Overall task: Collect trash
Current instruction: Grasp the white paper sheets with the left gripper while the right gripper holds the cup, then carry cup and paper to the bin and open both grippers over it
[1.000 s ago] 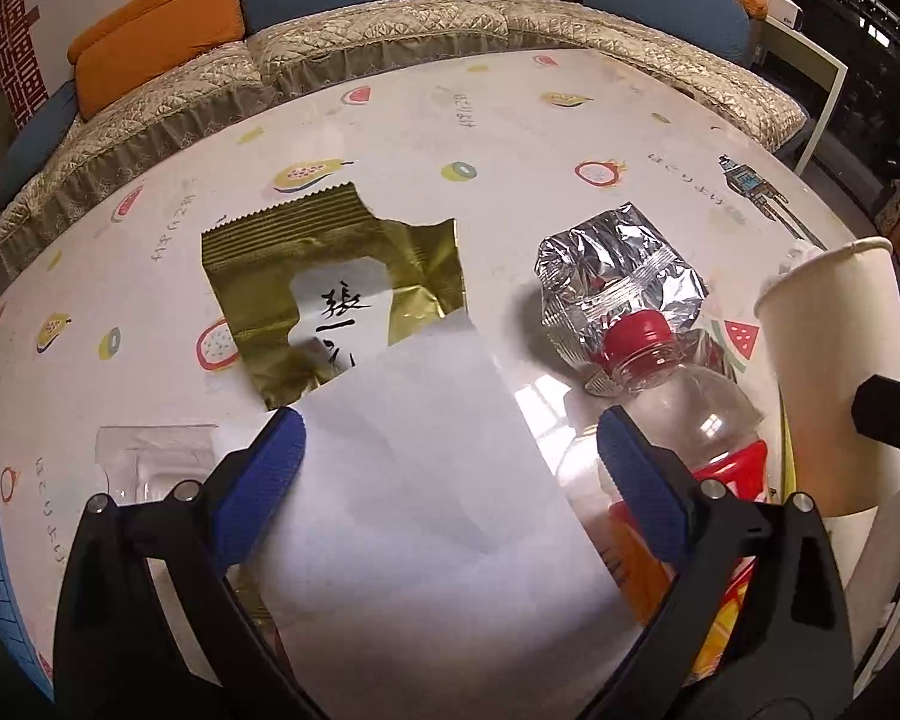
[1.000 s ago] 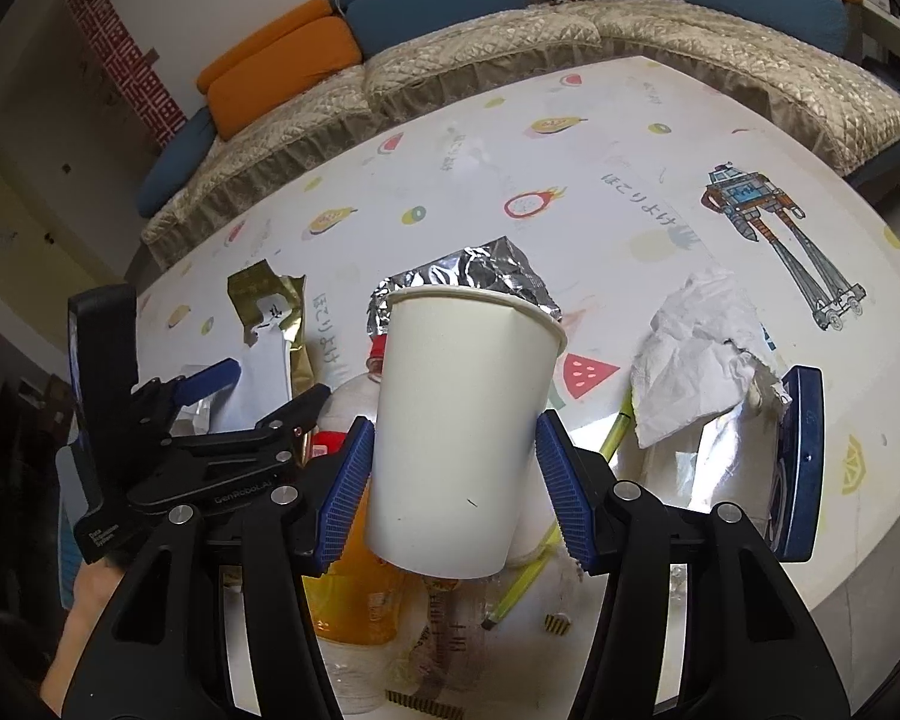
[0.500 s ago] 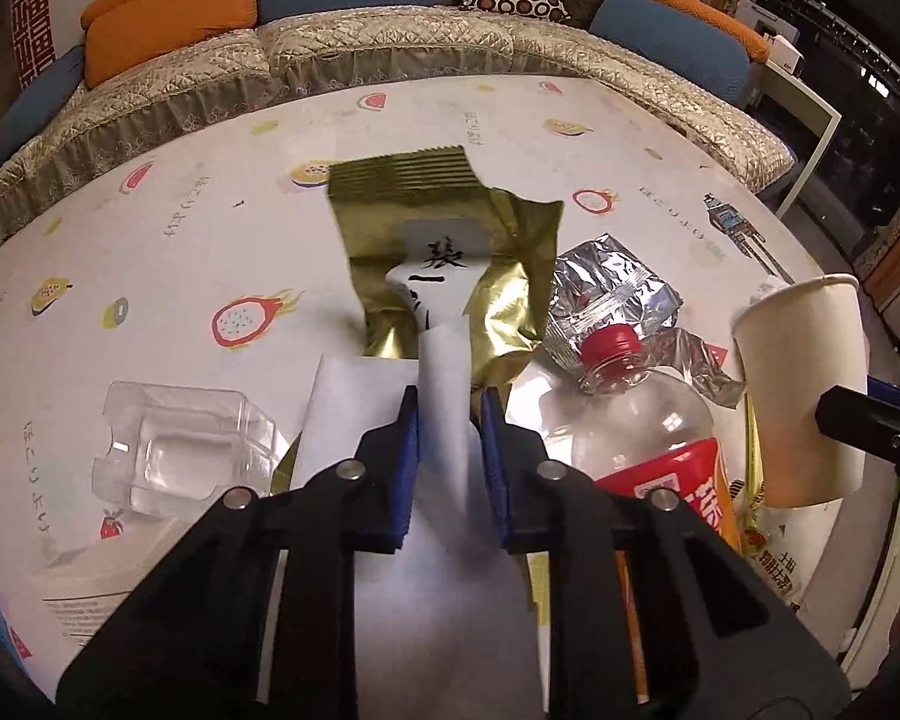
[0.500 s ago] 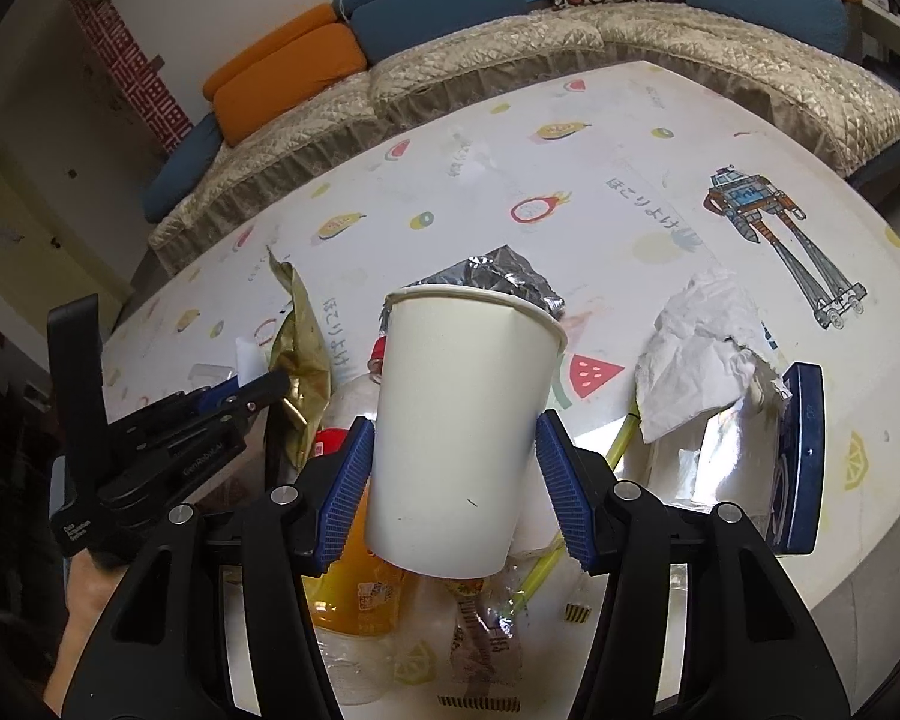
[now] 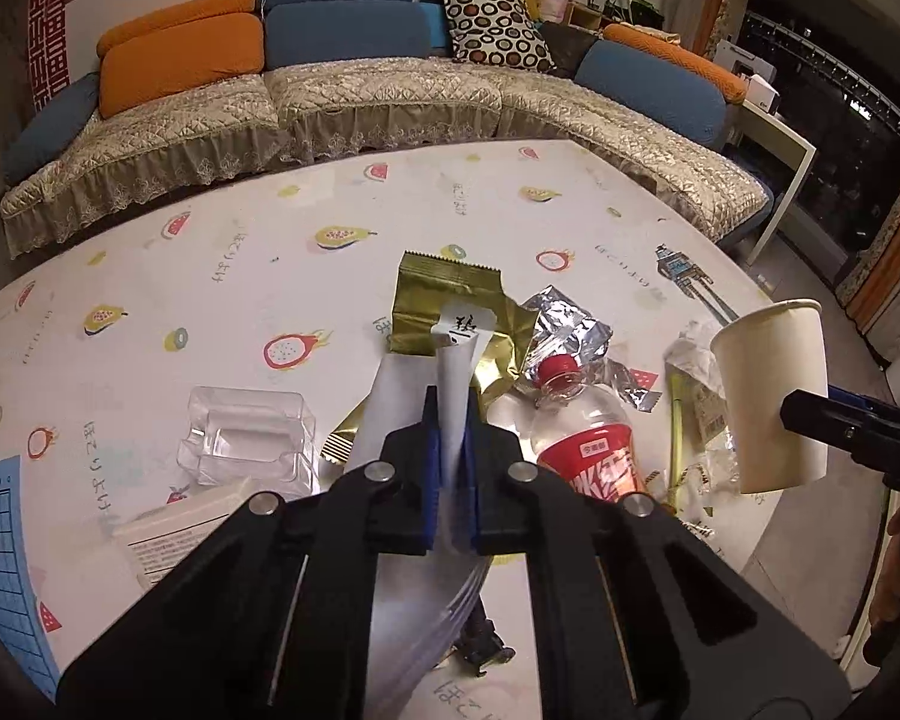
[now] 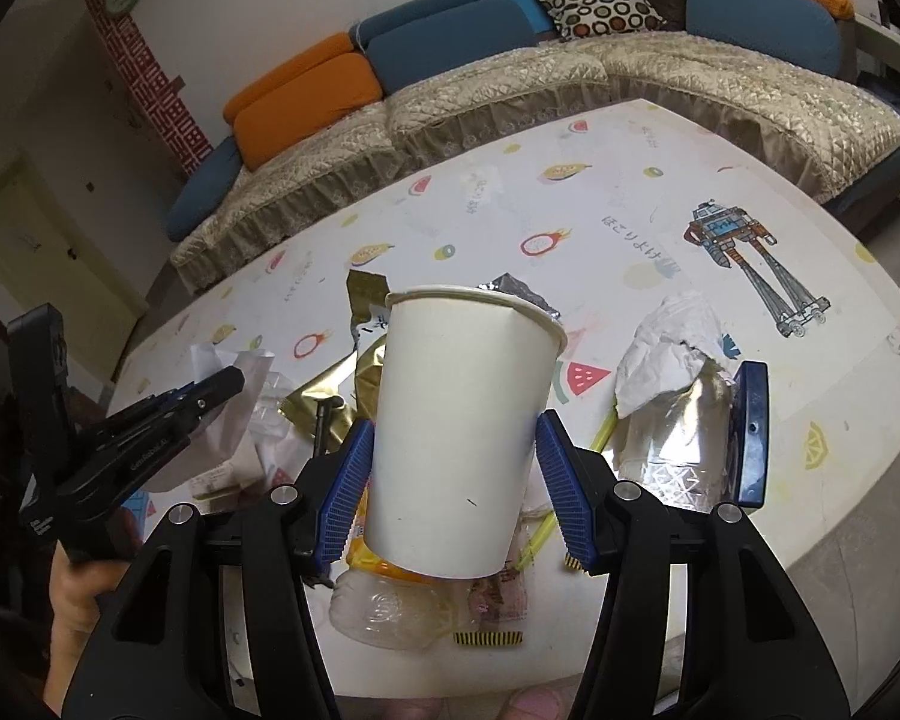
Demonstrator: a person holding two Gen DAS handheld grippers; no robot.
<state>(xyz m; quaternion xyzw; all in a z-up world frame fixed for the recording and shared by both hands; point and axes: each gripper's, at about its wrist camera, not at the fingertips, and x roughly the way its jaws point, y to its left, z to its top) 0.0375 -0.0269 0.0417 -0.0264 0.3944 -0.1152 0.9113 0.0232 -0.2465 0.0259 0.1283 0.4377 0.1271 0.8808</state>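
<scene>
My left gripper [image 5: 450, 420] is shut on a white paper sheet [image 5: 456, 372] and holds it above the table; it also shows in the right wrist view [image 6: 210, 396]. A gold wrapper [image 5: 444, 306] hangs with the sheet. My right gripper [image 6: 456, 456] is shut on a white paper cup [image 6: 462, 420], held upright above the table's front edge; the cup also shows in the left wrist view [image 5: 774, 396]. A plastic bottle with a red cap [image 5: 576, 420] and crumpled silver foil [image 5: 564, 324] lie on the table.
A clear plastic tray [image 5: 246, 438] and a white box [image 5: 180, 534] lie at the left. A crumpled white tissue [image 6: 672, 354], a clear cup [image 6: 672, 444], a yellow-green straw [image 6: 606, 432] and a blue object [image 6: 750, 432] lie at the right. A sofa [image 5: 390, 96] runs behind the table.
My left gripper has shut on the white sheet and lifted it, and the gold wrapper has come up with it. The right gripper and its cup have hardly moved.
</scene>
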